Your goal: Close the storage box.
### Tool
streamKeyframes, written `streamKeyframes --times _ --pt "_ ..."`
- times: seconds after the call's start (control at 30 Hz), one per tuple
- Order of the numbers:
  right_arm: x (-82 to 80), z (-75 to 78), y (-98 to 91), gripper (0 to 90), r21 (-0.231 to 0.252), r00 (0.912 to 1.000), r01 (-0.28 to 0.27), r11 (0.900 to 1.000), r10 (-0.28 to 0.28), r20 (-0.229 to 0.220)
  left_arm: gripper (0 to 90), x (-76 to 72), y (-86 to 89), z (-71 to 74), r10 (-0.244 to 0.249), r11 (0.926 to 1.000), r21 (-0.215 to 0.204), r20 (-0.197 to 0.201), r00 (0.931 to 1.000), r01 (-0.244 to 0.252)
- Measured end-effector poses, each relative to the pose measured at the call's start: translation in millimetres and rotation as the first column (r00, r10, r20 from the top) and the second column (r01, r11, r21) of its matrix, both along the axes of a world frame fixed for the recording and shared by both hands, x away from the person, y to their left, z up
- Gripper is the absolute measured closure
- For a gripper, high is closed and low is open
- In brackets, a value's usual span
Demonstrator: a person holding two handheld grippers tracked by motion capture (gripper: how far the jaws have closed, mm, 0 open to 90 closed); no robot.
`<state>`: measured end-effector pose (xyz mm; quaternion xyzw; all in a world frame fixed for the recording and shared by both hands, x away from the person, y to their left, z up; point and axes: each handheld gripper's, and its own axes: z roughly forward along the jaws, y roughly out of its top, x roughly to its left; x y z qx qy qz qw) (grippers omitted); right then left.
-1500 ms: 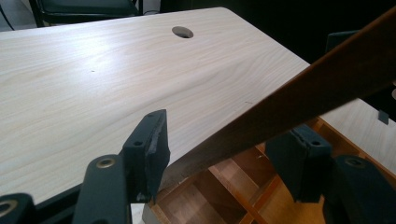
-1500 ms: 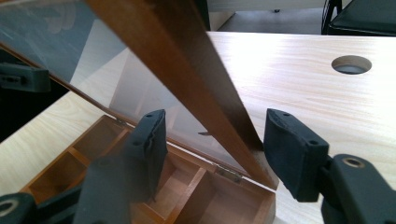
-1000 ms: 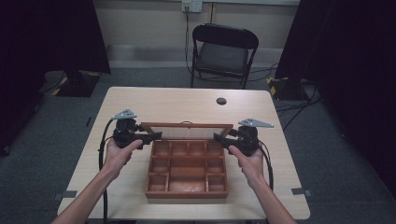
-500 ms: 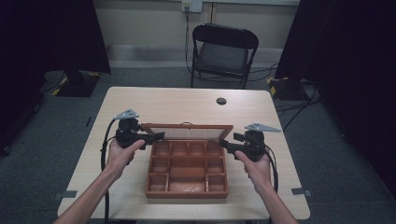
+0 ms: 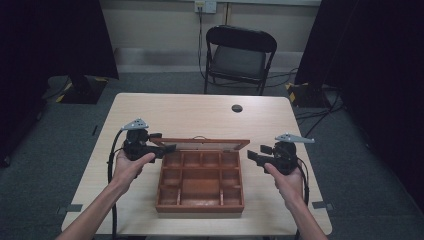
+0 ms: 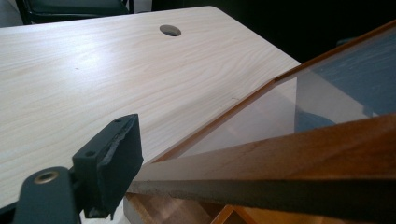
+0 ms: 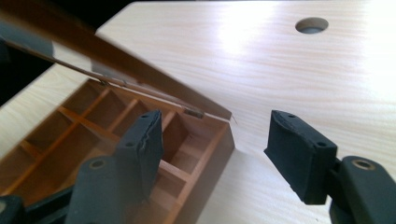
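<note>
A wooden compartment box (image 5: 200,180) sits on the near middle of the pale wood-grain surface (image 5: 150,107), its glass-paned lid (image 5: 202,144) standing raised along the far edge. No brand, label or writing can be read on the box, the lid or either tool. The left hand-held gripper (image 5: 167,148) is at the lid's left end; in the left gripper view the lid frame (image 6: 280,158) runs just beside the one visible pad (image 6: 114,158), and its jaws have just been opening, so whether they still press the frame cannot be told. The right hand-held gripper (image 5: 252,156) hovers just right of the box, jaws apart with nothing between them, having just been closing a little. A round cable hole (image 5: 237,108) lies farther back.
</note>
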<state>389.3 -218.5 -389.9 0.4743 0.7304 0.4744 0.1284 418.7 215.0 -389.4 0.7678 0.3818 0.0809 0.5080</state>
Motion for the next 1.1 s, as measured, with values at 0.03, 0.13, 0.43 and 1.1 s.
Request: streamKeyframes --times 0.03,0.13,0.43,1.1 --pt "1.1 2.3 0.3 36.2 0.006 1.0000 -0.003 1.0000 0.003 0.004 15.2 -1.1 -0.4 0.6 0.000 1.0000 0.010 0.002 1.0000 0.000" --pt "5.0 11.1 2.7 36.3 0.015 0.9997 -0.020 0.9997 0.019 0.016 15.4 -5.6 -1.2 1.7 -0.005 0.9994 0.035 0.013 0.9999 0.005" --pt "17.7 35.5 4.1 31.5 0.080 0.9990 -0.036 0.9962 0.033 0.031 15.7 -15.0 -0.7 -3.4 -0.024 0.9985 0.049 0.006 0.9997 0.023" --pt "0.1 77.2 70.8 59.9 0.082 0.9282 -0.367 0.9267 0.359 0.099 17.0 -25.3 -0.9 -14.0 -0.003 0.9973 0.073 0.021 0.9998 0.001"
